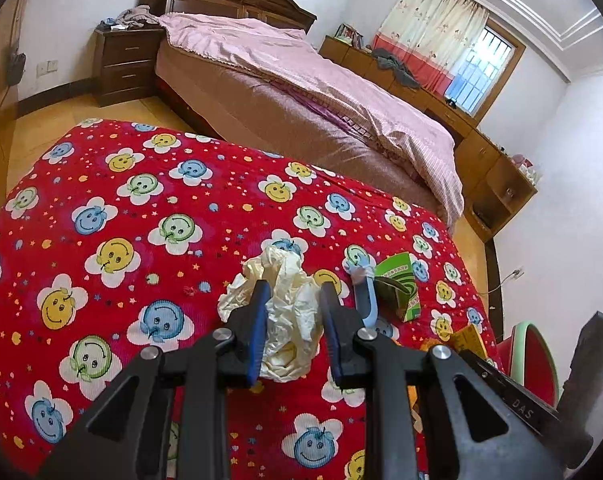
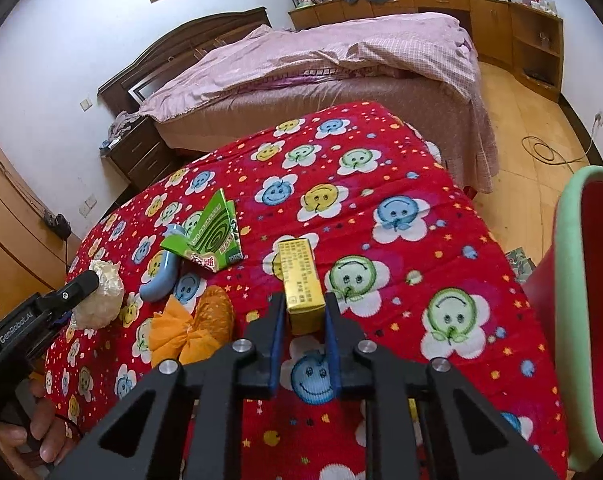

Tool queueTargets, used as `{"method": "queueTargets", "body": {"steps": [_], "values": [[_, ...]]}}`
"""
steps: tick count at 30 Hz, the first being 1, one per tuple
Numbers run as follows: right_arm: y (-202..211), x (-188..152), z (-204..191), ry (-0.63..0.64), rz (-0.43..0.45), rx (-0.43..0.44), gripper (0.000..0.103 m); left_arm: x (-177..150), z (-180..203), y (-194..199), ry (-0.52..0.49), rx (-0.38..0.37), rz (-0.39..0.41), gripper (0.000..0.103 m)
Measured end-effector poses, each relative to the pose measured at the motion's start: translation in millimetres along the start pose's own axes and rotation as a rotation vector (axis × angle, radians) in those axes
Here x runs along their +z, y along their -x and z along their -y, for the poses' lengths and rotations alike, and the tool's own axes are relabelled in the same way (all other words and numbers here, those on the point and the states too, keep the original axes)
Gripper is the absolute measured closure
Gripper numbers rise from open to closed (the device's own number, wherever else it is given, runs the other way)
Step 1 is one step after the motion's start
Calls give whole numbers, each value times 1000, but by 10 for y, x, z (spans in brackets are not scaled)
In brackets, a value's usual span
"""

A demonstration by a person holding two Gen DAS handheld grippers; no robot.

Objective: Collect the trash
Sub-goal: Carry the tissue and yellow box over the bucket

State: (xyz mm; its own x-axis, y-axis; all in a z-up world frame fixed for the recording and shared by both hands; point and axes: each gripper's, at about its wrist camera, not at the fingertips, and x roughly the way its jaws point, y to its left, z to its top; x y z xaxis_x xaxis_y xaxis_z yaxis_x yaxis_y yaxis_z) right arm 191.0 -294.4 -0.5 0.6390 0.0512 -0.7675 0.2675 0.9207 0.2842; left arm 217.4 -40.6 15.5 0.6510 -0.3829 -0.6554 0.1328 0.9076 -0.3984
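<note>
2 grippers each grip 1 piece on the red bench (image 2: 441, 216): the left gripper (image 1: 294, 292) pinches the paper wad (image 1: 285, 304), the right gripper (image 2: 303, 312) clamps the yellow box (image 2: 301, 280), its long axis running away. The bin (image 2: 581, 300) stands right, nearer the right hand.

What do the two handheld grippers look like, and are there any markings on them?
Both the left gripper and the right gripper are matte black plastic with triangular cut-outs, silver round pivot pins and blue pads inside the fingers. The left one's body carries white "GenRobot.AI" lettering, seen from the right wrist view.
</note>
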Motion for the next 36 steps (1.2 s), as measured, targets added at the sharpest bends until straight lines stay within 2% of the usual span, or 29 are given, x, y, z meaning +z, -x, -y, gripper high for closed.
{"method": "queueTargets", "body": {"steps": [9,19,36], "values": [[430,-89,85,9,55,5,83,-14,143,123,-38,-22,26,77],[940,-317,343,-16,90,-15,83,-31,498,421,-107,-53,57,77],[1632,-622,760,-111,184,0,83,-360,1045,920,-186,-135,36,77]]}}
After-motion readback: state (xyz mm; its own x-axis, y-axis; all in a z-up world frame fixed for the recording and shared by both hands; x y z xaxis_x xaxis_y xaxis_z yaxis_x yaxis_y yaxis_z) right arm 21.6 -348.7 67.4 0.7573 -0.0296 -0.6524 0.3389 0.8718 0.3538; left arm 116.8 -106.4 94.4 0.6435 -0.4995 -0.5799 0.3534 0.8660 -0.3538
